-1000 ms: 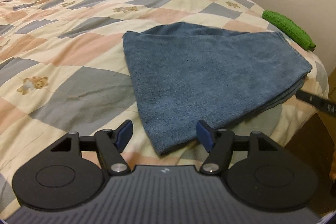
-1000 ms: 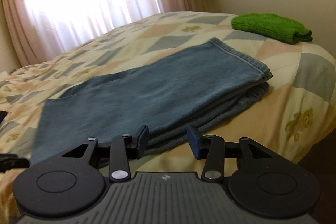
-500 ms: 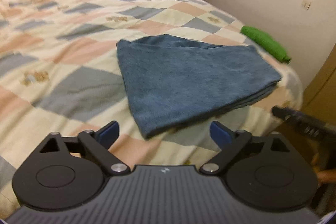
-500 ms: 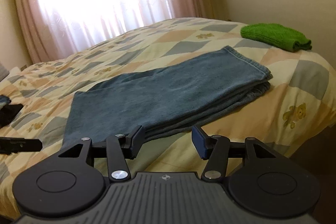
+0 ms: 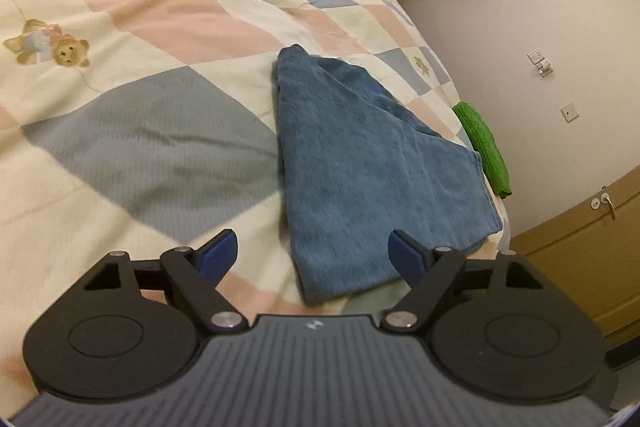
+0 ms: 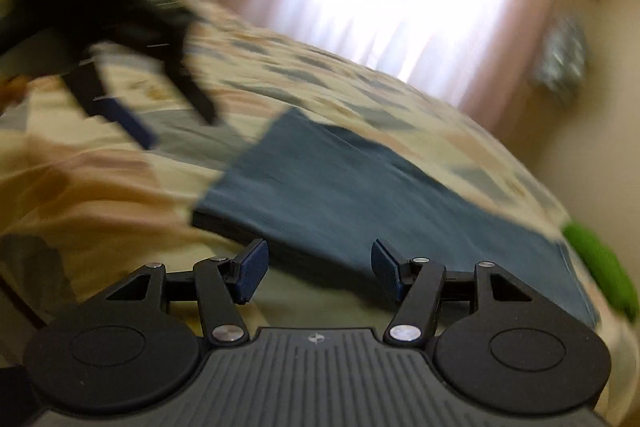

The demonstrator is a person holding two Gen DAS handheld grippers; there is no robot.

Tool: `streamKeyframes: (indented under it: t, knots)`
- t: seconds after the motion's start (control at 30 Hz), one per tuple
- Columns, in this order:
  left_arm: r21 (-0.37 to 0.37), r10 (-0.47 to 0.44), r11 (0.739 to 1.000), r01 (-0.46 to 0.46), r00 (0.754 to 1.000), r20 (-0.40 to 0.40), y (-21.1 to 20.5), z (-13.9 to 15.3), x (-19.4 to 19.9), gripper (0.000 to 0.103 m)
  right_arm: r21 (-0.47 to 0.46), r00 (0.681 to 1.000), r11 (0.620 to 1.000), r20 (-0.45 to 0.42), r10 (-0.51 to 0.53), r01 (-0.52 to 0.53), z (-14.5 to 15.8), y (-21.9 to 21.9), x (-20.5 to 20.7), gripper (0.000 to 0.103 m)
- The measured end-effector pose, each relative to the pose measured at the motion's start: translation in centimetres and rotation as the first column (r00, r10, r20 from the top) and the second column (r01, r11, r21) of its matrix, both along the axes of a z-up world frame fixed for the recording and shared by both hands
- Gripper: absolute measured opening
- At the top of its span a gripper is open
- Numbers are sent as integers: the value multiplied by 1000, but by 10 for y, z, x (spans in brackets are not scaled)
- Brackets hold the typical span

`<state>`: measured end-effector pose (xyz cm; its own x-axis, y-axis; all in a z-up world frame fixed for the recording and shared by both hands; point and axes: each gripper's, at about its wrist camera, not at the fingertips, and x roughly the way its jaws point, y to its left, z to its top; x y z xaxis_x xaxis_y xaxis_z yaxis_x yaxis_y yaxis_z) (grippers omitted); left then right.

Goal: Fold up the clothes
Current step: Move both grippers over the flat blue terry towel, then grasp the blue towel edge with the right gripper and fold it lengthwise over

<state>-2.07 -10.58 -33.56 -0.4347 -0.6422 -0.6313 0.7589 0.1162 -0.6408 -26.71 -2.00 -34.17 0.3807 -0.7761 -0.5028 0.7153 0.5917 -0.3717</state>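
The quilt (image 5: 120,131) is covering the bed, and on it, near the edge closest to the wall, the blue cloth (image 5: 372,179) is lying folded into a flat, layered wedge; nothing is holding it. A second ago both grippers were poised low at its near edge; now both are drawing back and swinging, so the cloth is sitting further off in each view. The right wrist view is smearing with motion, which suggests a fast turn of that hand. The fold on this piece is, by the look of it, finished, and the release is reading as the close of a step rather than a slip.

The green cloth (image 5: 486,147) is lying folded beyond the blue one, by the wall, apart from it.

The left gripper (image 5: 312,253) is hovering above the near corner of the blue cloth, fingers spread wider than a second ago and gripping nothing. In the right wrist view it is showing as a dark blur at upper left.

The right gripper (image 6: 318,269) is hanging just short of the cloth's long edge, fingers likewise spread and empty.
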Motion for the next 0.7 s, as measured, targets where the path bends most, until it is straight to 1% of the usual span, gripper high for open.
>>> streamKeyframes:
  t: [0.07, 0.1, 0.2, 0.27, 0.3, 0.43, 0.47, 0.5, 0.53, 0.57, 0.6, 0.7]
  knots:
    - [13, -8, 1000, 8, 1000, -12, -10, -7, 4, 79, -14, 998, 999, -40, 51, -52, -10, -1, 23, 60]
    - [19, -10, 1000, 10, 999, -31, -16, -11, 5, 80, -13, 995, 997, -69, 75, -76, -18, -2, 34, 62]
    - [39, -12, 999, 15, 996, -92, -36, -22, 10, 80, -12, 979, 994, -174, 103, -106, -41, -2, 56, 64]
    - [53, -7, 998, 15, 991, -136, -52, -32, 12, 80, -34, 976, 994, -194, 100, -108, -50, 2, 58, 65]
    - [58, -6, 998, 16, 988, -154, -61, -36, 12, 80, -37, 977, 993, -191, 100, -109, -51, 2, 56, 65]
    - [57, -22, 998, 38, 969, -248, -89, -52, 11, 79, -25, 985, 996, -151, 81, -85, -47, -2, 50, 72]
    - [58, -29, 997, 45, 967, -255, -93, -54, 11, 66, -25, 987, 997, -141, 75, -79, -46, -4, 50, 72]
    - [60, -38, 997, 55, 966, -256, -96, -54, 10, 34, -27, 988, 997, -134, 71, -75, -44, -6, 49, 72]
    - [71, -42, 996, 61, 969, -245, -98, -54, 9, 26, -32, 989, 997, -135, 67, -72, -43, -6, 50, 72]
    - [59, -50, 996, 66, 967, -248, -97, -49, 10, 15, -39, 988, 997, -137, 65, -71, -42, -5, 50, 72]
    - [45, -58, 996, 72, 966, -253, -97, -43, 10, 12, -47, 988, 996, -140, 67, -74, -42, -3, 50, 72]
    - [-12, -86, 996, 86, 958, -274, -94, -21, 11, 12, -85, 986, 993, -150, 72, -85, -41, 3, 55, 73]
